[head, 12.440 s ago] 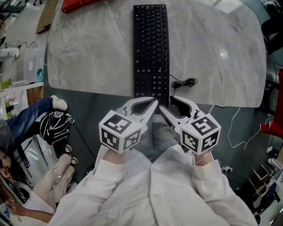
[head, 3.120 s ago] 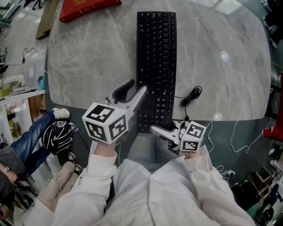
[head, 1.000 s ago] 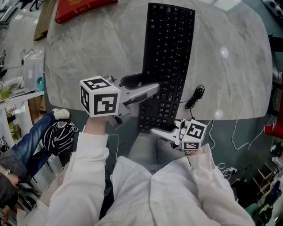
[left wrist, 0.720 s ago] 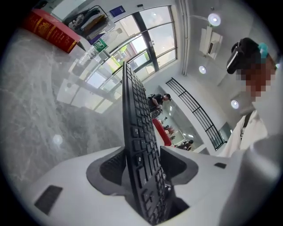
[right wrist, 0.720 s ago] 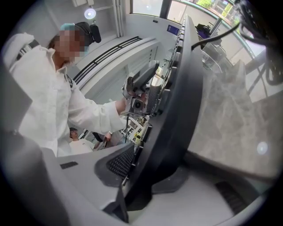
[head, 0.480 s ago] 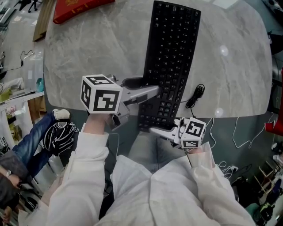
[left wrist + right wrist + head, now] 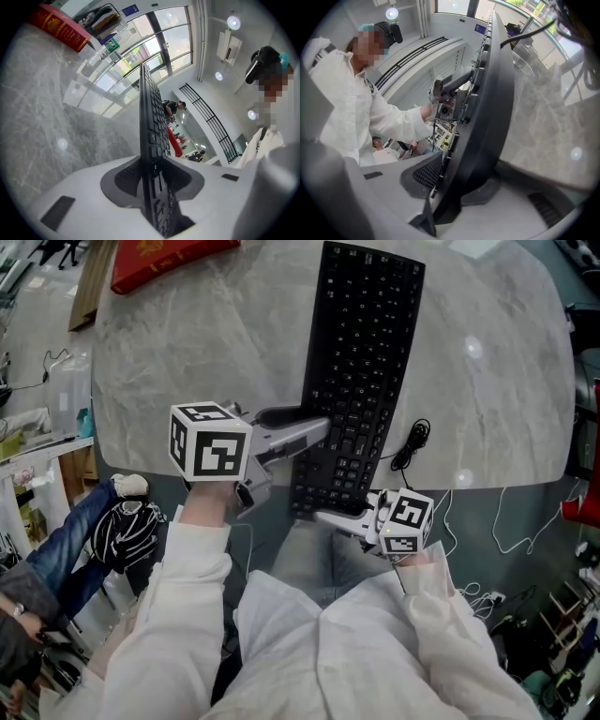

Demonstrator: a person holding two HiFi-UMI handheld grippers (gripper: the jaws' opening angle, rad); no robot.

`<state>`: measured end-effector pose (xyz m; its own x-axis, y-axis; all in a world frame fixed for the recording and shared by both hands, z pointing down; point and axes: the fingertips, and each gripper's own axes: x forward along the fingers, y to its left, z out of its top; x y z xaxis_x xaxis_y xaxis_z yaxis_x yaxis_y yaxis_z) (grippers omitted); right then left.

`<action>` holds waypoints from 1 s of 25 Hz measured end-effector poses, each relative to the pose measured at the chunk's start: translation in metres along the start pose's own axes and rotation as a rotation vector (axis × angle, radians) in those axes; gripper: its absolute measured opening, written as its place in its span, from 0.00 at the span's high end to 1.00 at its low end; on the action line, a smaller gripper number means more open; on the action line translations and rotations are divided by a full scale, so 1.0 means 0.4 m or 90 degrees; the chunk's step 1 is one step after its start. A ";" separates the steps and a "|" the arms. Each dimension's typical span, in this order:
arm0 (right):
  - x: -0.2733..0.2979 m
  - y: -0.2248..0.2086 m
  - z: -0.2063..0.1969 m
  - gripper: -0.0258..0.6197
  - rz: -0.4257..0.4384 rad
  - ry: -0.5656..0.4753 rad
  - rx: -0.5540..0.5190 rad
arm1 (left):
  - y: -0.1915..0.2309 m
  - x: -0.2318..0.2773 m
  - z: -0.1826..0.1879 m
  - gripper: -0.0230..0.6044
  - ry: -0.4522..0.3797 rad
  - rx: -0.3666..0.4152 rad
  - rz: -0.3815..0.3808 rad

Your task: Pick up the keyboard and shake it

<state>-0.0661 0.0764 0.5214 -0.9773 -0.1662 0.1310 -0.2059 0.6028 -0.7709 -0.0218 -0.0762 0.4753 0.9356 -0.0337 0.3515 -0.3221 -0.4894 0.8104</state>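
Note:
A long black keyboard [image 7: 366,352] lies lengthwise on the grey marble table [image 7: 187,362], its near end past the table's front edge. My left gripper [image 7: 319,426] comes in from the left at the keyboard's left long edge, near the front. Its jaws are closing, and in the left gripper view the keyboard [image 7: 147,117] stands edge-on between the pads, which touch it. My right gripper [image 7: 326,516] is shut on the keyboard's near short end. In the right gripper view the keyboard [image 7: 487,93] fills the gap between the jaws.
The keyboard's coiled black cable [image 7: 410,446] lies on the table at its right. A red book [image 7: 159,257] sits at the far left corner. A wooden board [image 7: 89,277] and clutter lie off the left edge. A person and a bag [image 7: 117,521] are on the floor at left.
My left gripper's jaws have closed in on the keyboard's left edge. The keyboard and the right gripper have barely shifted.

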 end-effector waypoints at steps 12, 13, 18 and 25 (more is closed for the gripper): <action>-0.005 0.015 -0.010 0.68 -0.011 0.039 0.059 | -0.025 -0.009 -0.001 0.79 -0.065 -0.001 -0.009; -0.006 0.017 -0.013 0.66 -0.010 0.041 0.064 | -0.027 -0.009 -0.003 0.79 -0.072 -0.004 -0.011; -0.024 0.052 -0.030 0.62 -0.011 0.058 0.084 | -0.071 -0.008 -0.020 0.81 -0.100 -0.017 -0.023; -0.014 0.056 -0.025 0.59 -0.004 0.074 0.126 | -0.074 -0.012 -0.007 0.82 -0.131 -0.033 -0.025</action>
<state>-0.0657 0.0986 0.5095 -0.9774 -0.0721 0.1988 -0.2101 0.4356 -0.8753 -0.0174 -0.0590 0.4510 0.9557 -0.1956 0.2199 -0.2866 -0.4489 0.8464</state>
